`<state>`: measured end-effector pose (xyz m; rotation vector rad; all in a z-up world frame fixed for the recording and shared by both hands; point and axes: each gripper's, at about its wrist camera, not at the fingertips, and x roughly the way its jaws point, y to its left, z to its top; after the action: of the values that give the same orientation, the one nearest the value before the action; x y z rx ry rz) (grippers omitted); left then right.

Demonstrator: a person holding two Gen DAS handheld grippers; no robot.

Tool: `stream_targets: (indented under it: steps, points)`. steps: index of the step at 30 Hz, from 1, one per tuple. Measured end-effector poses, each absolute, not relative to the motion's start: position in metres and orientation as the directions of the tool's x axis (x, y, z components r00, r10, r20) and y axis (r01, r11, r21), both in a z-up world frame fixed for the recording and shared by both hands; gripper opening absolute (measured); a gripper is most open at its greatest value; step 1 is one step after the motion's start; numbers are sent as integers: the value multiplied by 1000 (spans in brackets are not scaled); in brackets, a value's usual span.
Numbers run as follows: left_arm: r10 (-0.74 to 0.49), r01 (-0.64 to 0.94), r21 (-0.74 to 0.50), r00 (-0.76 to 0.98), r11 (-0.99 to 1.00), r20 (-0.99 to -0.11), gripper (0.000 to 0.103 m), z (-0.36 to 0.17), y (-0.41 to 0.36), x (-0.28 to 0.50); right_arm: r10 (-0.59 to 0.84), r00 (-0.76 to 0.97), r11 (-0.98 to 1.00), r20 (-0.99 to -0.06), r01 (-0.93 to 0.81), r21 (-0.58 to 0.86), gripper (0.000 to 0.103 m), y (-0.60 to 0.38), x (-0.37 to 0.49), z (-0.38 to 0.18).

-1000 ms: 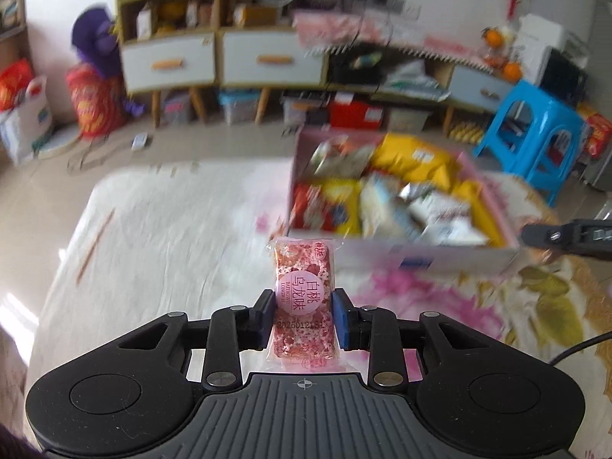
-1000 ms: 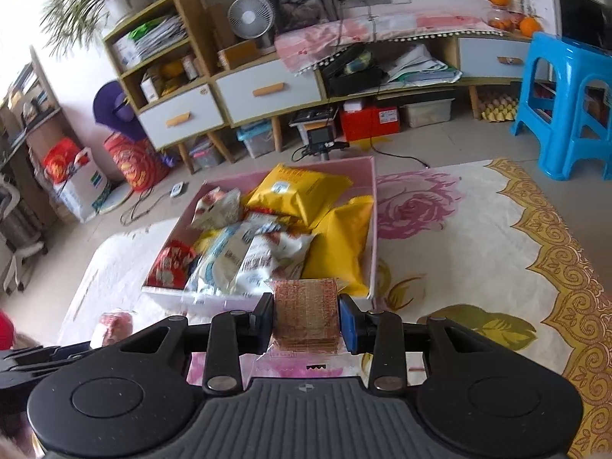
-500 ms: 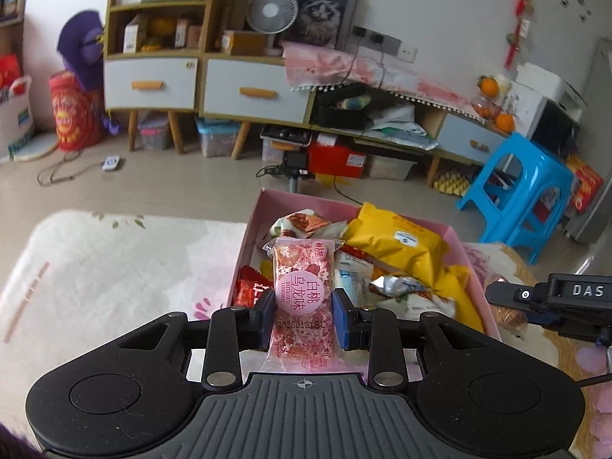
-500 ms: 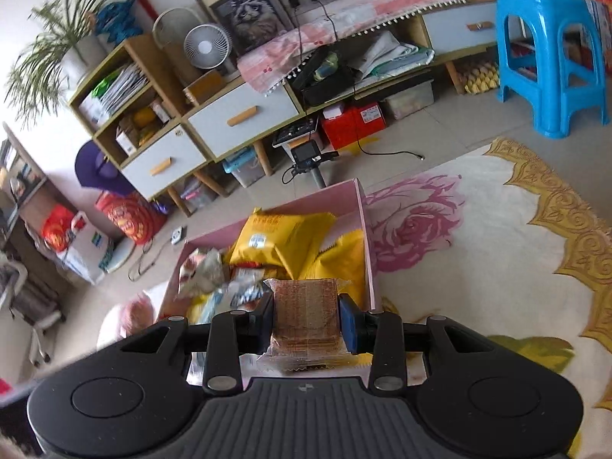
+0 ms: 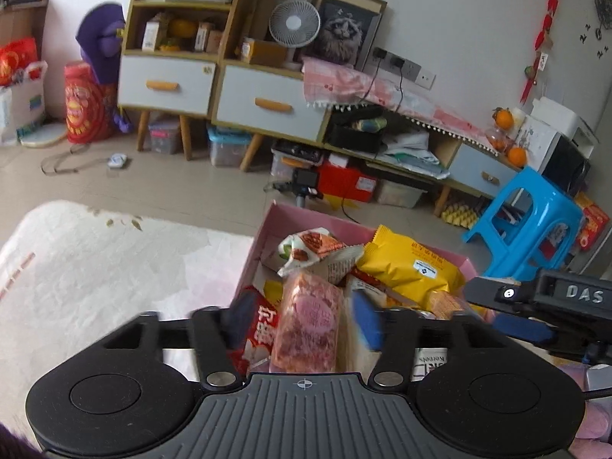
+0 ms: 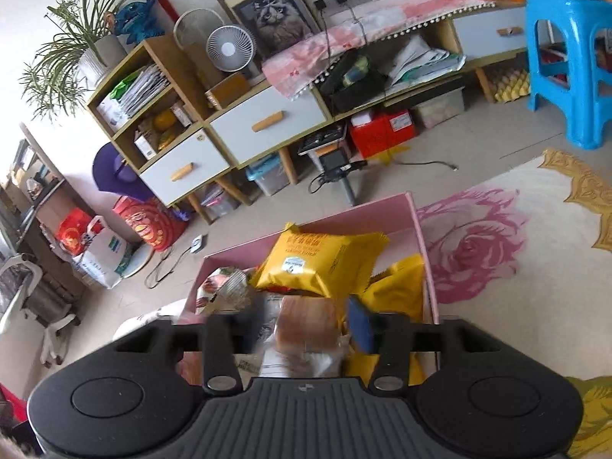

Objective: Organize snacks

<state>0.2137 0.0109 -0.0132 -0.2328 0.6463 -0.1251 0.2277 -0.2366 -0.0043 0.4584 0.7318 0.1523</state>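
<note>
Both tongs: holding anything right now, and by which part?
Nothing gripped. Left tongs are opening around the pink snack pack; right tongs opening around the brown one.

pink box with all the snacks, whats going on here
A person is sorting snacks into the pink box with a handheld tool in each hand. The left tool is opening, a pink packet loose between its pads above the box. The right tool is opening too, letting go of a brown packet. Yellow bags already fill the box.
</note>
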Motion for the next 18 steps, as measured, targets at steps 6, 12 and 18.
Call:
stream_targets:
  steps: [6,12,18]
  points:
    - [-168,52,-217,809,975,-563,89,-3,11,206,254,740,897,-623,60,437,72,-241,218,-1]
    - [-150,41,-193,788,980,-598,97,7,19,191,205,741,918,-640,81,389,84,-238,198,11]
    - [-109,18,-150,771,989,-627,100,21,30,164,145,743,956,-653,65,286,88,-229,173,28]
